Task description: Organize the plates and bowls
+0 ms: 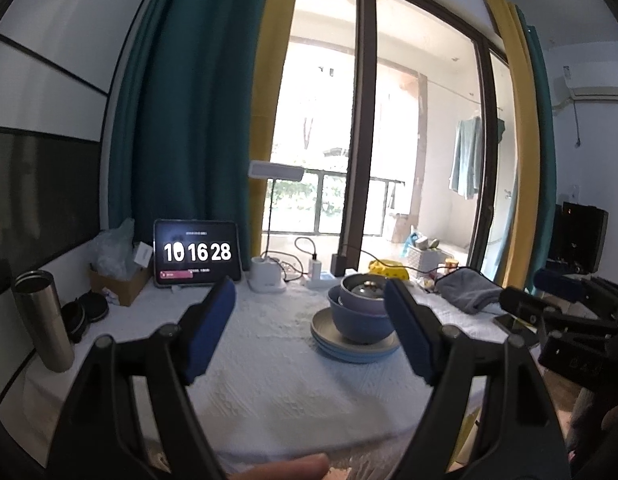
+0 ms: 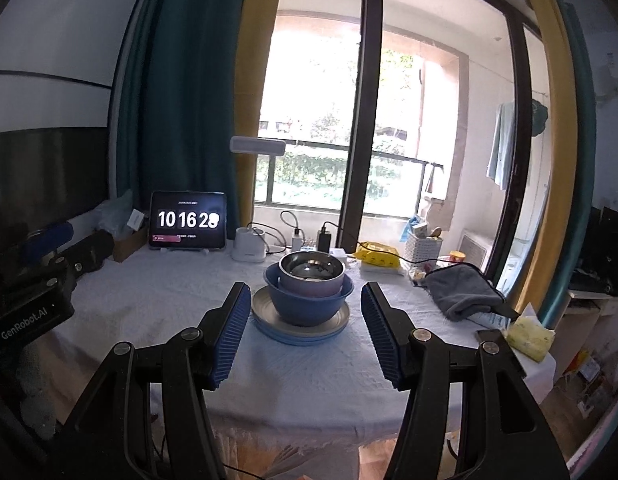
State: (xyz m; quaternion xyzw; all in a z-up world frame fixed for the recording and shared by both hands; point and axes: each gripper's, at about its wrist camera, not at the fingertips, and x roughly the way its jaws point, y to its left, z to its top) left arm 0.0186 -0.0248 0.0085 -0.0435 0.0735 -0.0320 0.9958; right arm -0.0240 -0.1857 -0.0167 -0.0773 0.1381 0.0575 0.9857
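- Left wrist view: the left gripper point(image 1: 309, 330) hangs above the near part of the white tablecloth point(image 1: 269, 380), its blue-padded jaws spread wide with nothing between them.
- The stack of dishes stands right of centre on the cloth, partly behind the right-hand finger: two plates point(image 1: 349, 346) at the bottom, a blue bowl point(image 1: 359, 326) on them, a lilac bowl point(image 1: 359, 298) nested in that, with a shiny metal inside.
- A tablet point(image 1: 198, 253) showing a clock stands at the back left, a steel tumbler point(image 1: 45, 320) at the far left, a grey cloth point(image 1: 467, 292) to the right of the stack.
- The right gripper point(image 1: 565, 312) shows at the right edge; from here I cannot tell how its jaws stand.
- Right wrist view: the right gripper point(image 2: 305, 332) faces the stack squarely, jaws well apart and empty, the pads short of the plates point(image 2: 301, 326).
- The blue bowl point(image 2: 309, 304) and lilac bowl point(image 2: 311, 278) sit centred between the two fingers, further back on the table.
- The left gripper point(image 2: 41, 264) shows at the left edge.
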